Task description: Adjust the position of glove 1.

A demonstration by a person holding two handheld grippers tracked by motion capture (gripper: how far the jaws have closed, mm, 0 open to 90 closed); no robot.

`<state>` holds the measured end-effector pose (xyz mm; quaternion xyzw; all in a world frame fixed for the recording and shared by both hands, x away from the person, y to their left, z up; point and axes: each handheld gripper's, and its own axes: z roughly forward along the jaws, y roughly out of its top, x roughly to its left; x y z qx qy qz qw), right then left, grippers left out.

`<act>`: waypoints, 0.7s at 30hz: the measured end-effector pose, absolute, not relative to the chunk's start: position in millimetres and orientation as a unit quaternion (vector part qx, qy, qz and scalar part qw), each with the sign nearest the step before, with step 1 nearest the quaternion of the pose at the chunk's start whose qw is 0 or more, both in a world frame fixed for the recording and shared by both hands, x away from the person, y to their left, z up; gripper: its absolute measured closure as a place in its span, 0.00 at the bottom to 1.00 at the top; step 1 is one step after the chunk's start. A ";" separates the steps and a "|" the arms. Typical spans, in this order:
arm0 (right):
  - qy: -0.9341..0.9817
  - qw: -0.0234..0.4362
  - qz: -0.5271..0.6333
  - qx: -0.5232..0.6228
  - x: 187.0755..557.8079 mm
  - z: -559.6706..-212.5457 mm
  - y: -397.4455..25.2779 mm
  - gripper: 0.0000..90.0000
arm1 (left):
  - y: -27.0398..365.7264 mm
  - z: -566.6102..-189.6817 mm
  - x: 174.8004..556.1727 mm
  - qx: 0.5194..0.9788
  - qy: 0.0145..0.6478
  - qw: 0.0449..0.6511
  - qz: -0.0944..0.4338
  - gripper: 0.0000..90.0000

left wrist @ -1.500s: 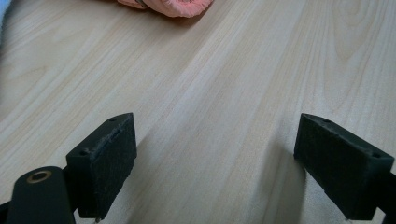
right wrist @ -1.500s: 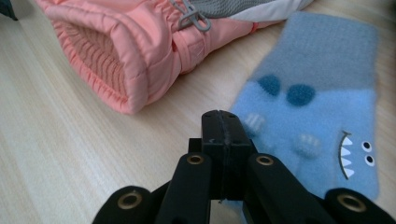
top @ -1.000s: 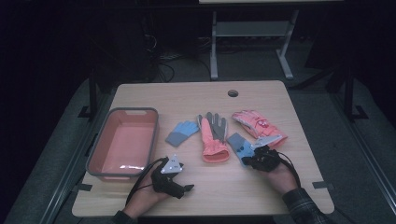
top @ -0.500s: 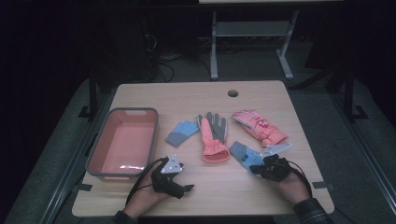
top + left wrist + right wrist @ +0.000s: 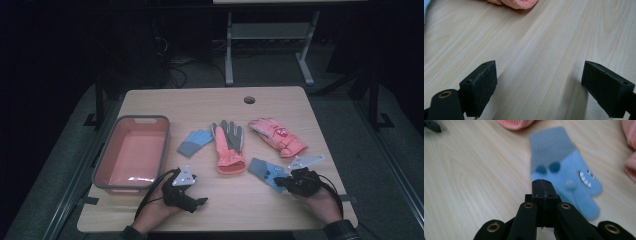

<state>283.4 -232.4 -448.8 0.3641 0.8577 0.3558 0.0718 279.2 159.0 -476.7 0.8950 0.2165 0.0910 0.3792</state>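
A light wooden desk (image 5: 280,105) is standing on grey floor, with a small round hole (image 5: 249,99) sitting near its far edge. A pink tub (image 5: 133,153) is lying at its left side, and beside it, going rightward, a small blue mitten (image 5: 195,141), an orange and grey glove (image 5: 228,146) and a pink glove (image 5: 277,136) are lying flat and apart. Nearer the front right edge, another blue mitten (image 5: 266,171) is lying with its grey cuff pointing toward the orange glove

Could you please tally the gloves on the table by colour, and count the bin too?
Blue mittens: 2, one beside the bin, one by the right gripper
Orange and grey glove: 1
Pink glove: 1
Pink bin: 1
Total: 5
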 end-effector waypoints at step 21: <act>0.859 0.084 0.352 0.362 350.8 -457.9 -186.4 1.00 | 159.2 -476.5 279.4 0.895 0.218 0.378 0.092 0.14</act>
